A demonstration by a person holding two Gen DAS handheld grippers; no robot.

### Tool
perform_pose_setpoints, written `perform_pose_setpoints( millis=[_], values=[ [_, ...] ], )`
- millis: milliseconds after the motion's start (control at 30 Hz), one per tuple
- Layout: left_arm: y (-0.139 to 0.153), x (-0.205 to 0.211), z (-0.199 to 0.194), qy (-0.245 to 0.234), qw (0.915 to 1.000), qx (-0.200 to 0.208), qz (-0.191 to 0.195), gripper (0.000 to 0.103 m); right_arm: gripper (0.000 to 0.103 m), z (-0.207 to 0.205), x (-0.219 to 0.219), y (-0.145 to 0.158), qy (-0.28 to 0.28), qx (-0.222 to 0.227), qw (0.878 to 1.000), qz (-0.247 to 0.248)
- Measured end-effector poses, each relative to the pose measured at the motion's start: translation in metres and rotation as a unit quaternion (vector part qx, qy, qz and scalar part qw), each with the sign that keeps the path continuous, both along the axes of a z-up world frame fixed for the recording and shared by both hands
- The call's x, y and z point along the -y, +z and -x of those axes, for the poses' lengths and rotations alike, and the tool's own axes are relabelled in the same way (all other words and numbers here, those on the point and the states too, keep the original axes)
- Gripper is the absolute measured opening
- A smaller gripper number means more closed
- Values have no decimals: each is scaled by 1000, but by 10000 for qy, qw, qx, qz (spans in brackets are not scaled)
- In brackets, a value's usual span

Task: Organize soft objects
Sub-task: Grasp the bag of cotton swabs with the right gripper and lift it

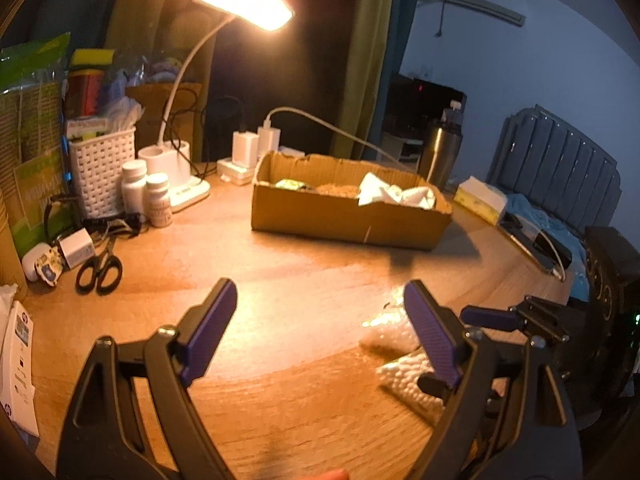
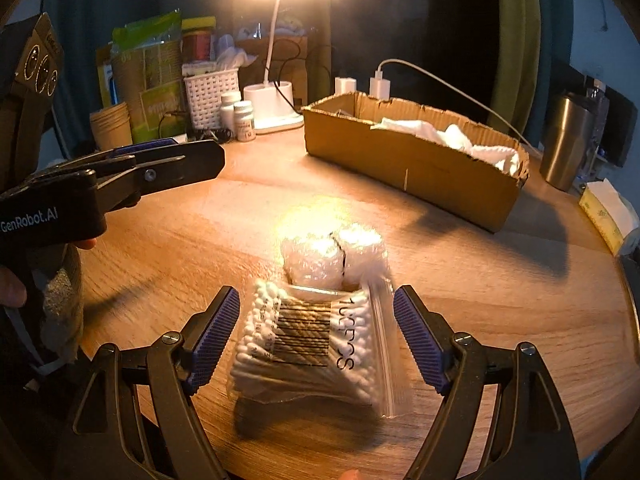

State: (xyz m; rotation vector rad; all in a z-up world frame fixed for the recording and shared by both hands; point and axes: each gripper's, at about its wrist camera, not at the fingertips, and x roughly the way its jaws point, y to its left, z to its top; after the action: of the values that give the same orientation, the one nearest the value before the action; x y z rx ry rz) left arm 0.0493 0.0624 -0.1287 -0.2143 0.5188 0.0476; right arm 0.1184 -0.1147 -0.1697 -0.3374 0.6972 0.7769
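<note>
Right tongs spread around the cotton-swab bag at lower centre, pads apart from it. Left tongs spread over bare bench; cardboard box well beyond.

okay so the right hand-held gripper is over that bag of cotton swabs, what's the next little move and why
Probably ease the right hand-held gripper down and close on the bag of cotton swabs. Its fingers stand open on either side of the bag without touching it, and the cardboard box already holds other soft white things.

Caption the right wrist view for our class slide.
Open right claw straddles a cotton swab bag on the table.
</note>
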Motion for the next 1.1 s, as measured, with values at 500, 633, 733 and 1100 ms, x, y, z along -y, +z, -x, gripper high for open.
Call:
perform_pose_setpoints(
  millis=[500,633,733,1100],
  values=[
    [-22,13,-16,-101,9982,-580,-71,86,82,-14,18,-10,-116,-301,9995,-47],
    [-23,20,-21,-168,9976,-666,-125,86,82,-23,31,-11,-278,-288,9992,-83],
    [-24,26,-26,-216,9970,-721,-162,86,82,-31,43,-11,-415,-284,9987,-122],
    [-23,52,-51,-410,9947,-897,-304,86,82,-57,82,-10,-967,-138,9949,-237]
  ],
)
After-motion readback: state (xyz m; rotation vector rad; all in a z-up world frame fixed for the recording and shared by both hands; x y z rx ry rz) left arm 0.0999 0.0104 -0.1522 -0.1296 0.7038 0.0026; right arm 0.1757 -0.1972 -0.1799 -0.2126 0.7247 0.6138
